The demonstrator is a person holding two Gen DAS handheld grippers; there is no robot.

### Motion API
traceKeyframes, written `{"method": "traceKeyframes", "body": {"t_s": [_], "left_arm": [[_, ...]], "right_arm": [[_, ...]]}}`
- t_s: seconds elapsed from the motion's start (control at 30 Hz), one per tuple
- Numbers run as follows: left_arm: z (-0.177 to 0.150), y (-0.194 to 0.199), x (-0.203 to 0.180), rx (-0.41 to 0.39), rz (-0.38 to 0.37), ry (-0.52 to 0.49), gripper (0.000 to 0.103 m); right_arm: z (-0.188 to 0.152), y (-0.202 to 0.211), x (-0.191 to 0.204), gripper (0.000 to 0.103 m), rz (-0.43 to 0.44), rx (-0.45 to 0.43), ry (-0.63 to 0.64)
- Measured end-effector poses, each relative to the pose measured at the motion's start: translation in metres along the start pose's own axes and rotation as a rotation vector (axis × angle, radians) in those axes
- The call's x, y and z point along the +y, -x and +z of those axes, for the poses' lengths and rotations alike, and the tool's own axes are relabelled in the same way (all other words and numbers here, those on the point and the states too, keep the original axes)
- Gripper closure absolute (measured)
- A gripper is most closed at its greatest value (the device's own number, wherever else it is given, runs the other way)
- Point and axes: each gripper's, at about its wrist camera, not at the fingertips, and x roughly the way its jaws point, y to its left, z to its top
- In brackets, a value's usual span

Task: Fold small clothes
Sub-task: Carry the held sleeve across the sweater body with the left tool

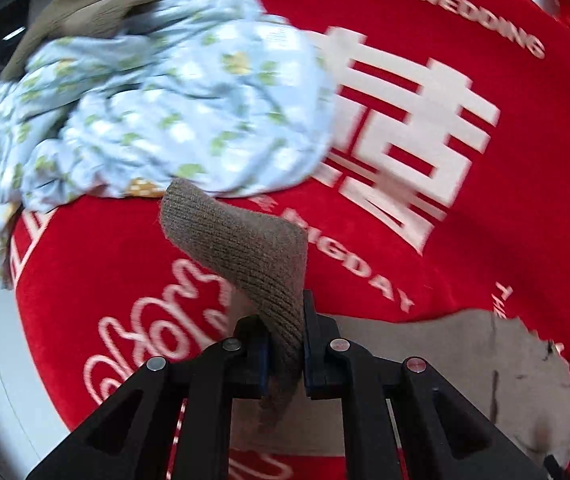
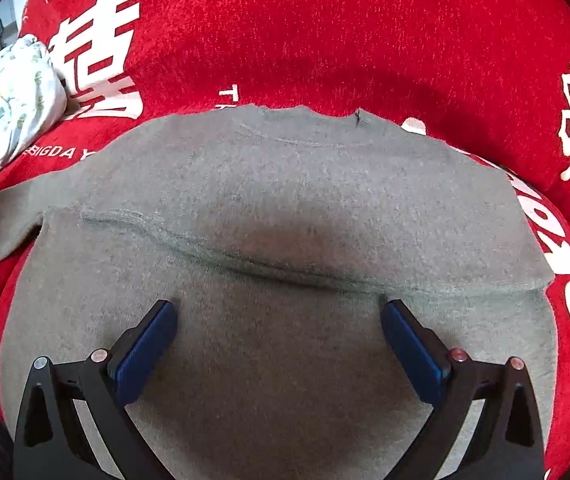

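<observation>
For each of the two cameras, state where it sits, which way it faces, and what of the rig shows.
Left wrist: sits on the left gripper, facing down at the red cloth; its jaws pinch a brown knit sleeve.
Right wrist: sits on the right gripper, facing down at the grey-brown sweater; its jaws stand open.
Shared: sweater, red cloth, floral garment.

Left gripper (image 1: 285, 354): black angular linkage arms, silver and pinkish round rivets. Right gripper (image 2: 279, 330): same black frame, 2 blue pads (image 2: 147, 354).
</observation>
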Motion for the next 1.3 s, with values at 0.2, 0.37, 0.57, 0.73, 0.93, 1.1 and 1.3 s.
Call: {"method": "traceKeyframes", "body": {"t_s": [0.2,0.37,0.57,0.73,0.93,1.1,1.3], "left_arm": [[-0.010,0.001,-0.062,0.066,-0.018,-0.102,0.090],[-0.028,0.002,-0.108,0.124,-0.030,-0.162,0.090],[-0.051,0.016,-0.160,0.142,-0.029,-0.259,0.090],[-0.060,0.026,-0.198,0.138,-0.029,-0.307,0.090],[-0.071,0.036,-0.249,0.138,-0.051,-0.366,0.090],[-0.086,0.039,-0.286,0.150,-0.074,-0.409,0.090],[-0.098,0.041,-0.317,0.166,-0.093,-0.431,0.090]], "right_arm": [[-0.008,0.009,-0.033,0.000,-0.028,0.006,-0.016],[-0.022,0.015,-0.055,0.001,0.004,-0.023,-0.031],[-0.022,0.016,-0.055,0.001,0.010,-0.038,-0.026],[-0.023,0.018,-0.058,0.001,0.037,-0.049,-0.037],[-0.028,0.027,-0.068,0.001,0.079,-0.033,-0.022],[-0.042,0.034,-0.080,0.001,0.054,-0.033,0.027],[-0.049,0.037,-0.082,0.000,0.064,-0.066,0.030]]}}
